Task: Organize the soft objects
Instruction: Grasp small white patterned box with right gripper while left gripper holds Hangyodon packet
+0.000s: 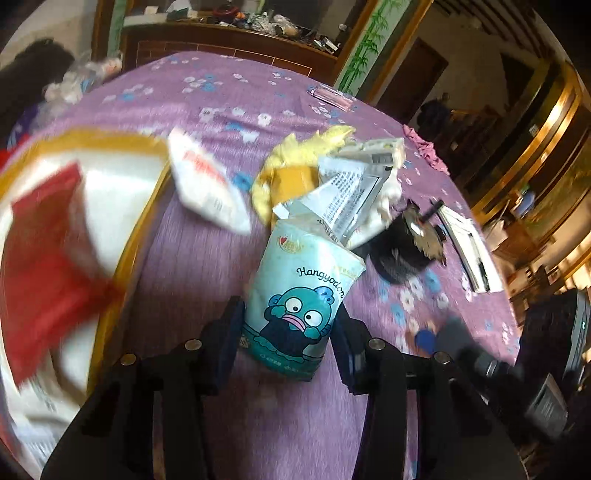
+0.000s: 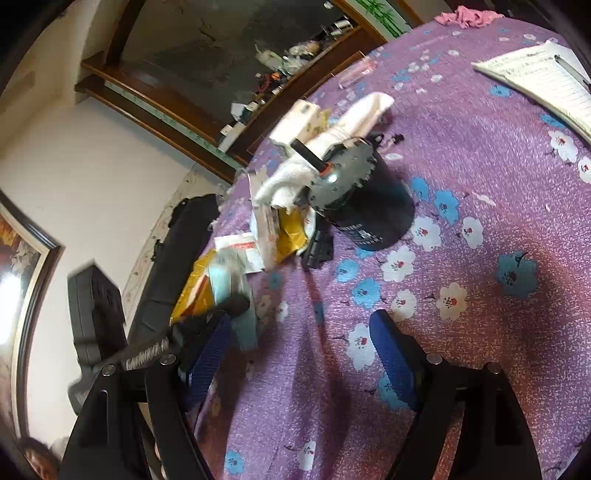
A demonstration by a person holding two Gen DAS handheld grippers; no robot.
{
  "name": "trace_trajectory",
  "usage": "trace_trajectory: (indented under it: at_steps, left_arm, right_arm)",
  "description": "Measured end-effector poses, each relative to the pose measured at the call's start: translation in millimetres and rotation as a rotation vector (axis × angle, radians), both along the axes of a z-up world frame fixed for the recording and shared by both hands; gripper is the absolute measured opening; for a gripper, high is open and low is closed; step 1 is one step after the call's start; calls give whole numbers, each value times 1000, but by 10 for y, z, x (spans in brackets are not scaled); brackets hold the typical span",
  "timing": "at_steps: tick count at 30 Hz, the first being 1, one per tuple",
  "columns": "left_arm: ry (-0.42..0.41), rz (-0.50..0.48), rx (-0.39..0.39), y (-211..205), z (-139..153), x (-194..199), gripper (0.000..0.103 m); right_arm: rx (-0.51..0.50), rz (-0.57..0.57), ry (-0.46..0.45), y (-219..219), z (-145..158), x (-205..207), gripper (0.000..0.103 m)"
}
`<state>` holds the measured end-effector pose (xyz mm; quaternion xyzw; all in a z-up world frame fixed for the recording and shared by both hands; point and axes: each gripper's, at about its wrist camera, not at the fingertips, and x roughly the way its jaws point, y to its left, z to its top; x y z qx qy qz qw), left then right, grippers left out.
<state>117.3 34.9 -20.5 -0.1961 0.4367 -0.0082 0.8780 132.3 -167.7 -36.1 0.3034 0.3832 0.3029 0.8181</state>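
Observation:
My left gripper [image 1: 286, 328] is shut on a teal tissue pack [image 1: 299, 295] printed with a cartoon fish, held just above the purple flowered cloth [image 1: 207, 258]. Behind it lie a yellow fluffy cloth [image 1: 310, 147], a yellow packet [image 1: 295, 181], printed paper sachets [image 1: 347, 192] and a white towel [image 2: 332, 147]. A white and red tissue packet [image 1: 203, 181] lies to the left. My right gripper [image 2: 299, 350] is open and empty over the cloth. The teal pack and the left gripper show blurred in the right wrist view [image 2: 232, 288].
A black motor with a shaft [image 2: 362, 195] lies on the cloth by the pile. A blurred white bag with red print and yellow edge [image 1: 55, 229] fills the left. A notebook [image 2: 543, 81] and a pink cloth [image 2: 469, 14] lie further off. A wooden cabinet [image 1: 229, 40] stands behind.

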Motion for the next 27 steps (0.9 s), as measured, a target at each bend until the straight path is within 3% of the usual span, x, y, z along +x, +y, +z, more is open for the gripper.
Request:
trace_trajectory:
  at_steps: [4,8,15,20,23,27]
  left_arm:
    - [-68,5,-29,6,-24,-133,43]
    - [-68,-8,-4,-52,-39,-104,43]
    - [-106,-31,-52,8,-22,-182,43]
    - [-163,-31,-62,46,27,-258,43]
    - [-164,-38,-57,36,26,-256,43]
    - [-155,-40,-50,25,18,-244,43]
  right_arm:
    - [-119,-9,-41,60,130,-56,77]
    - [-115,27,-73,55,405,32,77]
    - [-202,-18,-113,38,913,651,74]
    - [-256,-34,-66,207,1017,1231,64]
    - [-253,-35,7,313,921,1536,53]
    - [-244,-18,20,414,858,1699,36]
